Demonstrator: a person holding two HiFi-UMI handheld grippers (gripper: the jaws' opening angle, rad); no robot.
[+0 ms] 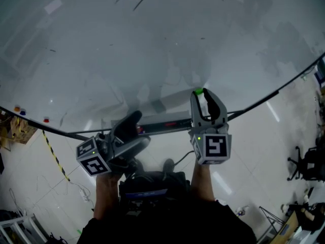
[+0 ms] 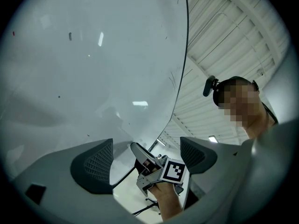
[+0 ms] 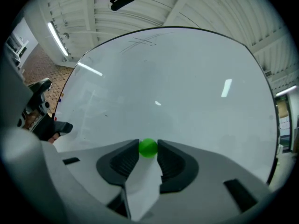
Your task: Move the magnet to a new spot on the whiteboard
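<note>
A small green magnet (image 3: pixel 148 147) sits pinched between the tips of my right gripper (image 3: pixel 148 149), which is shut on it. In the head view the magnet (image 1: pixel 198 91) shows at the tip of the right gripper (image 1: pixel 200 94), held close to the lower part of the whiteboard (image 1: pixel 152 44); I cannot tell whether it touches the board. My left gripper (image 1: pixel 133 120) hangs lower left, near the board's bottom edge. Its jaws stand open in the left gripper view (image 2: pixel 147 158) with nothing between the pads, the whiteboard (image 2: pixel 93 55) behind them.
Small red and blue magnets (image 1: pixel 21 111) stick near the board's left lower edge, another red one (image 1: pixel 46 120) beside them. A marker tray (image 1: pixel 167 125) runs under the board. An office chair (image 1: pixel 304 164) stands on the floor at right, striped tape (image 1: pixel 53 156) at left.
</note>
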